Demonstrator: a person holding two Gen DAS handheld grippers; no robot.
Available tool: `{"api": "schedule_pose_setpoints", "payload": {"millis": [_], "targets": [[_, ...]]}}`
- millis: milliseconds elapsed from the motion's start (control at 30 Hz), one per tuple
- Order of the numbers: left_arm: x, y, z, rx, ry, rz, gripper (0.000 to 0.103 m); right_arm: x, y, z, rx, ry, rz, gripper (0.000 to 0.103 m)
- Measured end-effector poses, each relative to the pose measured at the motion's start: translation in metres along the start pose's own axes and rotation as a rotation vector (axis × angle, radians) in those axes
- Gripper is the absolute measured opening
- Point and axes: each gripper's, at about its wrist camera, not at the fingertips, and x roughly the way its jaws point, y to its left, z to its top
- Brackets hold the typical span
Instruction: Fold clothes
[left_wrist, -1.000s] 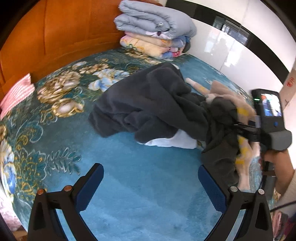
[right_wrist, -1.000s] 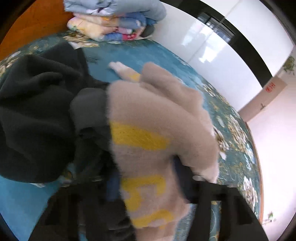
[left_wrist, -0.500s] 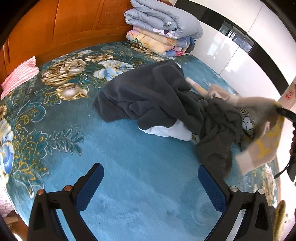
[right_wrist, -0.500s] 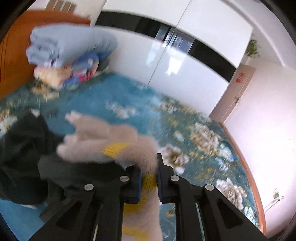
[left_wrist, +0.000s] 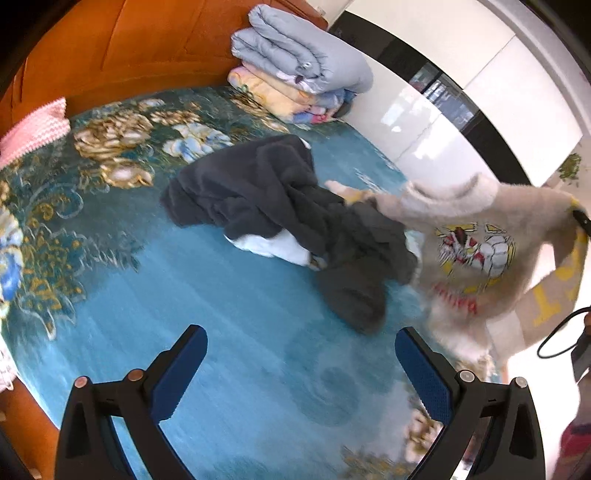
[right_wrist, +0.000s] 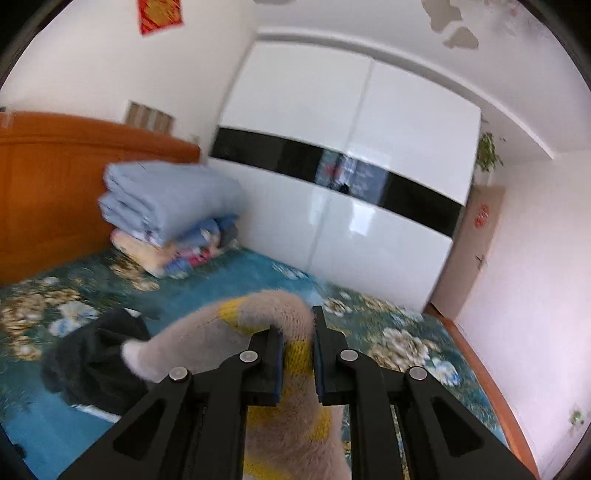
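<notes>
Clamped in the right gripper (right_wrist: 298, 349): a fold of the beige sweater (left_wrist: 476, 251), pinched between both pads and held up off the bed (left_wrist: 229, 332). Hangs from that pinch at the far right of the left wrist view, printed front facing the camera, lower hem trailing down toward the blue cover, one sleeve stretching back across to the dark grey garment (left_wrist: 280, 206) — touching it, maybe still caught on it. Lies mostly slack and diagonal: high at the clamp on the right, low at the sleeve end near the heap.

Left gripper (left_wrist: 299, 369) wide apart, holding nothing, low over bare blue bedcover. Sweater off to its right and forward; nearest free part the drooping hem, just beyond the right blue pad. Dark heap straight ahead, well apart from the fingertips.

Probably calls for a rightward reach with the left to take a second hold — hem or opposite shoulder — so the sweater can be spread flat. Risk of dragging the dark garment along by the sleeve.

Also there: folded quilts (left_wrist: 299, 70) against the wooden headboard (left_wrist: 122, 51).
</notes>
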Motion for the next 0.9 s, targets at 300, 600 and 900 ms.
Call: {"api": "schedule_pose_setpoints", "payload": {"millis": [300, 600, 900], "targets": [[0.012, -0.005, -0.027, -0.143, 0.143, -0.092, 0.103, -0.077, -0.013, -0.089, -0.046, 0.165, 0.156, 0.013], [0.043, 0.008, -0.043, -0.27, 0.263, -0.067, 0.103, -0.046, 0.009, -0.254, -0.113, 0.601, 0.211, 0.013], [0.061, 0.011, -0.044, -0.3, 0.301, -0.041, 0.103, -0.001, -0.083, -0.307, 0.134, 0.791, 0.108, 0.016]]}}
